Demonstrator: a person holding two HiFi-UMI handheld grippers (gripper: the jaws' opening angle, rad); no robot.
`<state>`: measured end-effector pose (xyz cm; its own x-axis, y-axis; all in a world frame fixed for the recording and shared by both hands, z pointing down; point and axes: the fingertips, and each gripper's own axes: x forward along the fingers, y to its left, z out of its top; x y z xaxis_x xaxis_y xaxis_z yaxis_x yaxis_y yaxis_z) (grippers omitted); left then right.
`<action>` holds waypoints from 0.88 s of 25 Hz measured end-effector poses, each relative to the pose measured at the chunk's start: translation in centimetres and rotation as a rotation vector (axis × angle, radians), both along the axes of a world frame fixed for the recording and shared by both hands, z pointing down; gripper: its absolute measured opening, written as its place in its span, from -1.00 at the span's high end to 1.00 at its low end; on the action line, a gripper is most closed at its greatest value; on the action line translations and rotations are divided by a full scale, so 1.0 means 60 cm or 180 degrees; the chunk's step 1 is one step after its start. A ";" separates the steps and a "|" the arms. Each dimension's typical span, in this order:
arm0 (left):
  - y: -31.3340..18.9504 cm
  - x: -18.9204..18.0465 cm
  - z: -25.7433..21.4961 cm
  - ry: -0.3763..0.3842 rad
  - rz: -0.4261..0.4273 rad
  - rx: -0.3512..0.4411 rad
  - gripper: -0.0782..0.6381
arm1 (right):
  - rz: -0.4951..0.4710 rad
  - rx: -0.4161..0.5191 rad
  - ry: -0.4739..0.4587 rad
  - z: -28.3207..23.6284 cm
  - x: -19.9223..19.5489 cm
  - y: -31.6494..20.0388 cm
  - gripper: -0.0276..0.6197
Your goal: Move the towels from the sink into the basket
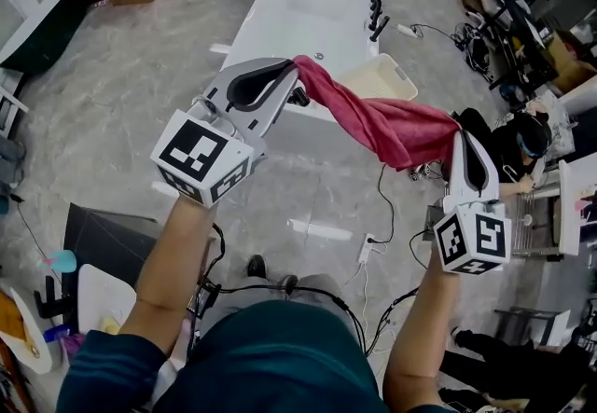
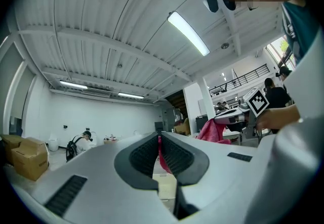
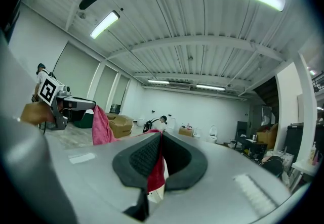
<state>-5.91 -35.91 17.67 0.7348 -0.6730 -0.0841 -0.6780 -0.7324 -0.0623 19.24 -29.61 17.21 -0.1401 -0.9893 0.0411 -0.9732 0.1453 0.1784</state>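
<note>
In the air before the sink [image 1: 297, 3], one red towel [image 1: 382, 127] hangs stretched between the two tools, clear of the floor [image 1: 112, 85]. The left tool [image 1: 297, 75] is clamped on one end of it; in its own view a thin red fold is pinched between the ribbed pads. The right tool [image 1: 459, 133] is likewise closed on the other end, with red cloth bunched between its jaws and hanging below them. The towel's long axis runs from the left tool, higher and farther away in the head view, down to the right tool, with a slight sag in the middle.

The basket [image 1: 384, 77] stands just beside the sink's near corner, below the faucet [image 1: 368, 6]. In the head view it shows just beyond the towel's middle, between the two tools. So the carry is likely short and forward, both hands moving together. Neither hand looks clearly nearer.
</note>
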 end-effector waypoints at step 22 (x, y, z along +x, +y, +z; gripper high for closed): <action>-0.324 0.185 0.110 -0.0305 -0.0339 -0.0305 0.73 | -0.0236 -0.0166 -0.0217 0.131 0.215 -0.372 0.87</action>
